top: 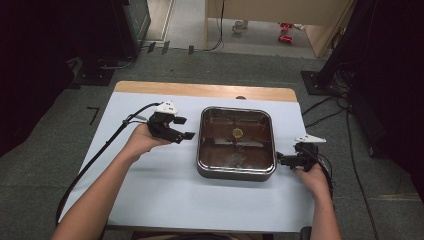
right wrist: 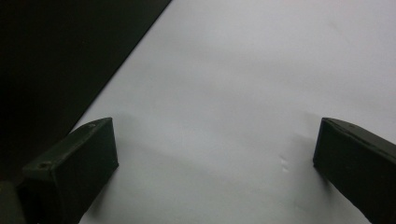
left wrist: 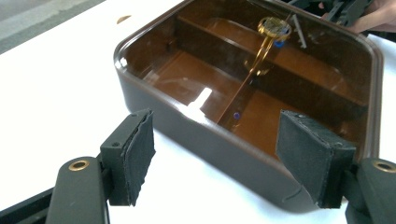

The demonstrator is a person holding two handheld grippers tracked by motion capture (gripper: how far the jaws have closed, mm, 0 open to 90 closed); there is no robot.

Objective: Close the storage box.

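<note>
A dark brown square box [top: 198,150] with a clear brown lid sits in the middle of the white table. It has inner dividers and a round gold knob [top: 237,132] at the lid's centre. My left gripper [top: 186,128] is held open just left of the box, above the table. In the left gripper view its pads [left wrist: 135,154] stand wide apart with nothing between them, facing the box wall [left wrist: 201,137] and the knob [left wrist: 274,26]. My right gripper [top: 281,160] is low at the box's right side. It is open over bare table, with the dark box wall [right wrist: 56,56] beside it.
The white table cover [top: 165,190] has free room in front of and to the left of the box. A strip of wooden tabletop [top: 200,90] shows at the far edge. Cables [top: 90,165] trail from both grippers. Dark stands and cables lie on the floor around.
</note>
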